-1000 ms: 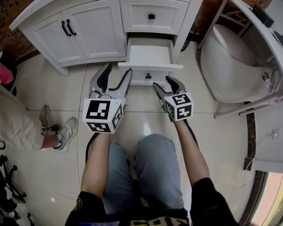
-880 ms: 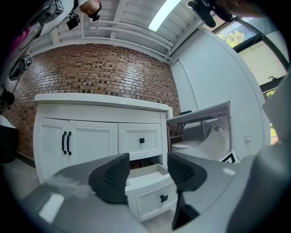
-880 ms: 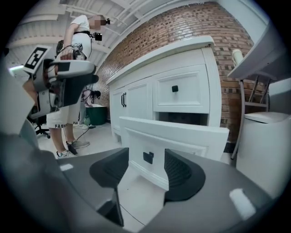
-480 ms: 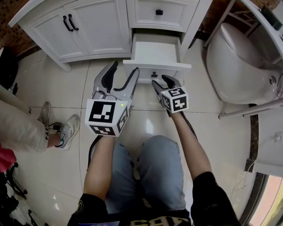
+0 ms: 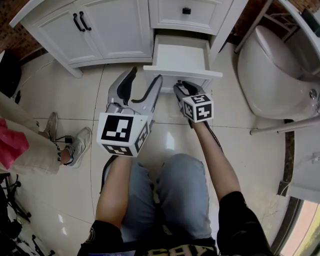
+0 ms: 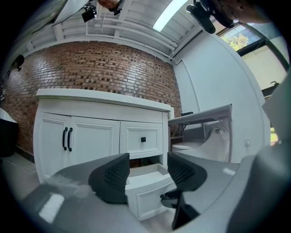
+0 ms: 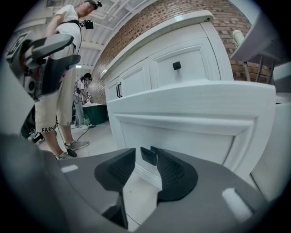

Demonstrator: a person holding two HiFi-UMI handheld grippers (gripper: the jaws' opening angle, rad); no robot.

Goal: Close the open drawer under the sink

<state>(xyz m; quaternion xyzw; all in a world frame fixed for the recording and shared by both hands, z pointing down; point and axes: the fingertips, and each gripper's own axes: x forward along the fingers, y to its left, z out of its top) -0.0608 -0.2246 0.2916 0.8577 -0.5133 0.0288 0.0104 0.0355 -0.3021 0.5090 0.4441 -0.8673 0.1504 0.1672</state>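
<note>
Glossy tiled floor — white vanity, open drawer, toilet alongside

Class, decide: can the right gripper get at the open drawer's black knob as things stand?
Probably yes: the knob sits between the right gripper's closing jaws, with nothing else blocking the drawer front.

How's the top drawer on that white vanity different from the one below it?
The upper drawer is shut flush with the vanity; the lower drawer is pulled out, showing an empty inside. The upper drawer's knob stands free; the lower drawer's knob sits at the tips of the right gripper, whose jaws are closing. Both are white with black knobs.
</note>
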